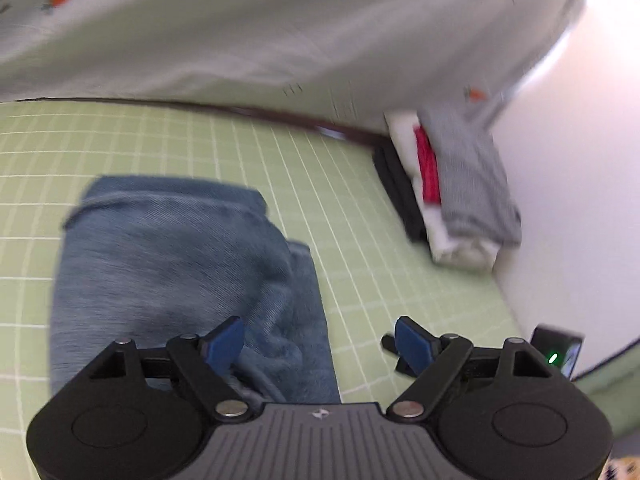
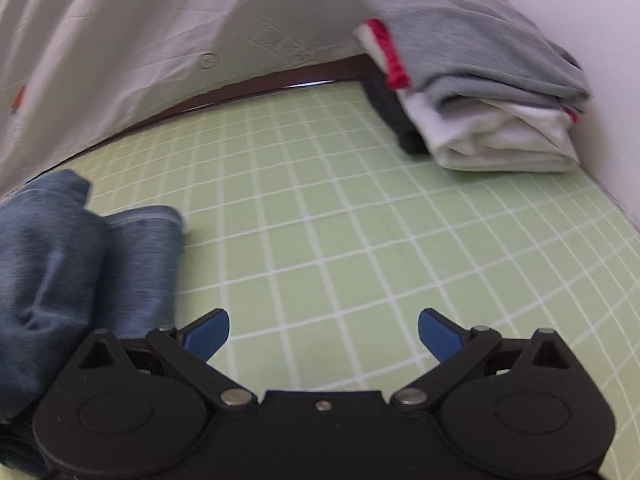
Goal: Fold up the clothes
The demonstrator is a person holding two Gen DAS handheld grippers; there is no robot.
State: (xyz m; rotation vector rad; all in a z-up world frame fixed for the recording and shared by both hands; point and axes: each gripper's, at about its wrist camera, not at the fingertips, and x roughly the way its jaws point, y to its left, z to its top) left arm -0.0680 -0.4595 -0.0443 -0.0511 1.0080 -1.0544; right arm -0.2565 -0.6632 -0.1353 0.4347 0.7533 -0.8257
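Our left gripper point(image 1: 320, 340) and right gripper point(image 2: 323, 334) both hang spread and empty — the left over the blue garment point(image 1: 180, 272), which lies roughly folded on the green checked surface point(image 2: 340, 240). Well apart, a folded stack point(image 2: 480, 92) sits finished against the wall — the blue piece likely still needs tidying.

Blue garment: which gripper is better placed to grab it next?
Left, probably. The left gripper hangs right over the blue garment, jaws open, one finger above the cloth. The right gripper is open over bare green sheet, with the garment off to its left.
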